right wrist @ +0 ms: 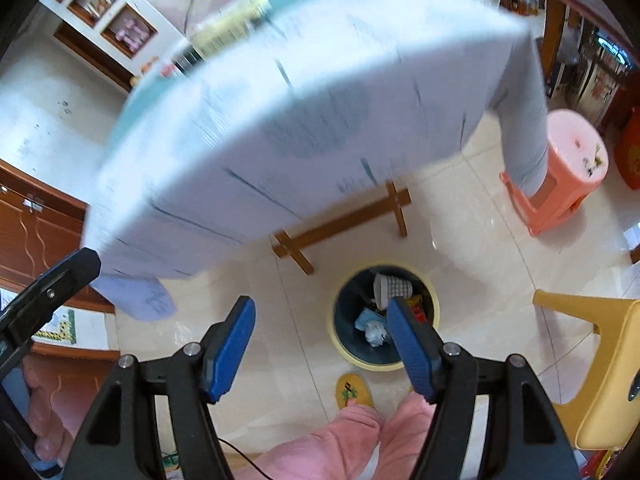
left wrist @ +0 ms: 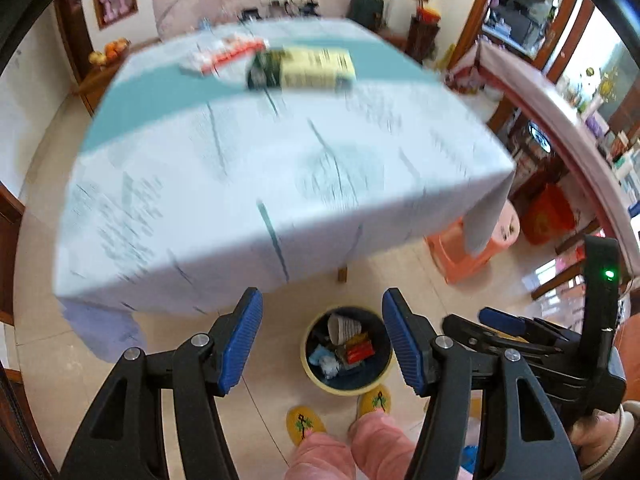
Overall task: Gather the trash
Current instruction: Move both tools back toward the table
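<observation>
- Left gripper (left wrist: 322,342) jaws are seen wide apart, nothing between the pads; right gripper (right wrist: 320,350) likewise wide and empty.
- Trash bin (right wrist: 340,344) is placed on the floor just beyond the person's yellow slippers (left wrist: 305,424), near the table's front edge; a paper cup (right wrist: 393,289) and wrappers are held inside.
- Table (left wrist: 280,160) is covered by a pale cloth; a green-yellow box (left wrist: 302,69) and a red-white packet (left wrist: 224,54) are left at its far side, blurred.

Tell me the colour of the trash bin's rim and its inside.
The trash bin has a pale yellow rim and a dark blue inside, clearest in the right wrist view.
</observation>
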A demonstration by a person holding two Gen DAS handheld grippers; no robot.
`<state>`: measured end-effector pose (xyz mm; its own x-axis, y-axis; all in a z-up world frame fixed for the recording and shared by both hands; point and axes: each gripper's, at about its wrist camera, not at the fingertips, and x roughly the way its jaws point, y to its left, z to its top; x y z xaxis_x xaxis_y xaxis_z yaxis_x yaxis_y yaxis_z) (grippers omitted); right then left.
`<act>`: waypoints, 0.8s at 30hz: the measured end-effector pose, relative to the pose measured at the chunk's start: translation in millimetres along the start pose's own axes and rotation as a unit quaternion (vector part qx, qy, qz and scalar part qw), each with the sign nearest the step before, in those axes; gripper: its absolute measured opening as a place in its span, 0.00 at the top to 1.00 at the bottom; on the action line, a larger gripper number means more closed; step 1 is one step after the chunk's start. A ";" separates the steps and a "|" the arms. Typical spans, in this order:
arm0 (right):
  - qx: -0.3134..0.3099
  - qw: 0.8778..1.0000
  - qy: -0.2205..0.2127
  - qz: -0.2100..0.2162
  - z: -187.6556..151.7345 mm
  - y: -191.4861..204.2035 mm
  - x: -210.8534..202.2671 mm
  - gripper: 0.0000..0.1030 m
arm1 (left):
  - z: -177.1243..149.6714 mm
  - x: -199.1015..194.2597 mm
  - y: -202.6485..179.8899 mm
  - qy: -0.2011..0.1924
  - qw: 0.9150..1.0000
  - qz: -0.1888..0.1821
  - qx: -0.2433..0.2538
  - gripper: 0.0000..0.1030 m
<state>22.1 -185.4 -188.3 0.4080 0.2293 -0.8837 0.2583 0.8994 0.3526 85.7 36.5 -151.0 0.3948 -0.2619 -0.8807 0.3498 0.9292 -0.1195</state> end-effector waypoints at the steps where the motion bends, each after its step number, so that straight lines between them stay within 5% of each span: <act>1: -0.001 1.000 -0.012 0.001 5.9 7.6 -14.5 0.33 | 7.5 -11.6 3.0 -0.009 1.000 -0.002 -0.002 0.41; 11: -0.020 0.995 -0.095 0.016 42.9 64.4 -96.5 0.33 | 65.0 -97.6 36.2 -0.081 0.996 0.014 -0.018 0.40; 24: -0.063 0.989 -0.130 0.034 74.5 111.1 -123.8 0.33 | 107.9 -150.8 73.5 -0.128 0.990 0.058 -0.028 0.39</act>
<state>65.6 -141.5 -16.8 0.6370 0.2027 -0.7437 0.1170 0.9282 0.3532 143.6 116.2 22.5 0.6339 -0.2034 -0.7462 0.2440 0.9681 -0.0566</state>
